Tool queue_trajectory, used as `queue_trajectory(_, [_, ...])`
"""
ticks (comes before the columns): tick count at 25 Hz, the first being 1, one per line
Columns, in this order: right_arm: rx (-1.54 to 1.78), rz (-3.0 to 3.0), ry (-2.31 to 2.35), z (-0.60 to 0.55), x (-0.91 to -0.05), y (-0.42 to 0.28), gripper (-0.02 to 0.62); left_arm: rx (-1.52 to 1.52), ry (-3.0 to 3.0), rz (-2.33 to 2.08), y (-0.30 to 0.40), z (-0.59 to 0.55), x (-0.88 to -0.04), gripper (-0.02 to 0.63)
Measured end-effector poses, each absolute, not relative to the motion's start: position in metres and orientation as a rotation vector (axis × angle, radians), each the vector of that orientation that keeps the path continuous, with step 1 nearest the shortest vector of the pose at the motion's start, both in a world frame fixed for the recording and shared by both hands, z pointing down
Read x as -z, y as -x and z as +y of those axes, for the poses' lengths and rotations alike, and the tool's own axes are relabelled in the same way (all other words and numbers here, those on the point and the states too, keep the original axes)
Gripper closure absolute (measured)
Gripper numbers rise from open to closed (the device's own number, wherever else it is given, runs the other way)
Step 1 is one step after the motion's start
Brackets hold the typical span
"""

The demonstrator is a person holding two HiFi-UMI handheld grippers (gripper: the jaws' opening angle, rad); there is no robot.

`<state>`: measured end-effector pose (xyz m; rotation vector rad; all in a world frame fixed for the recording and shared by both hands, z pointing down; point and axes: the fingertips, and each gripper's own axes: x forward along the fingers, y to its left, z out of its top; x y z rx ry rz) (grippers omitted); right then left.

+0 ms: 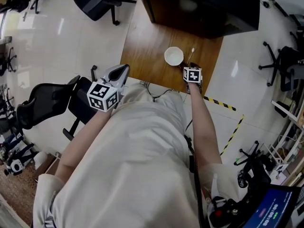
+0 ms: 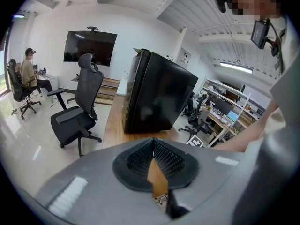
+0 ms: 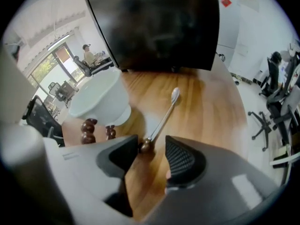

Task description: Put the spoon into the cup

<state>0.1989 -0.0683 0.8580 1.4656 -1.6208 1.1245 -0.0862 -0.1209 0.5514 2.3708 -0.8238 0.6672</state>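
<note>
R gripper [image 3: 152, 149] was open, jaws wide apart and pointed steeply down at the table [image 1: 142, 46], straddling the near end of the spoon [image 3: 164, 118]. The spoon lay flat on the wood just R of the cup [image 3: 98, 97], not touching it. Its long axis ran almost straight away from the gripper: brown knob-like handle tip between the jaws, close by the L pad (contact unclear), bowl at the far end toward the big black unit [image 1: 199, 8]. So the jaws sat across the handle, not along it, which is prob. right for a pinch. L gripper [image 2: 153, 146] was closed w/ nothing in it, hanging off the table's L edge, well apart from both items, so R hand was clearly the nearer. Spoon: thin, pale shaft w/ a small oval bowl. Cup: white, smooth, round, open-topped, upright. A few dark brown beads [image 3: 87, 130] sat at its base. Table: glossy wood grain.
</note>
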Motion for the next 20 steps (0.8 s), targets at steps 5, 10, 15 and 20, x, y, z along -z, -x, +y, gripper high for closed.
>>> queue_trajectory(5, [-1.089,-1.599,-1.452,-0.053,-0.861,-0.213,0.409,-0.669,-2.377,-0.805,0.079,-0.121,-0.554,0.606])
queue_trajectory(10, [-1.070,-1.620,-1.453,-0.045,-0.865,-0.214,0.410,-0.678,-2.380,-0.791,0.073,-0.118,-0.556,0.606])
queue_trajectory(15, [-1.031,-1.555,-1.502,-0.042,-0.864,-0.220,0.430,-0.687,-2.379,-0.789,0.070,-0.116,-0.556,0.606])
queue_trajectory(20, [-0.982,-1.556,-1.501,-0.051,-0.860,-0.215,0.465,-0.694,-2.384,-0.794,0.070,-0.114,-0.558,0.606])
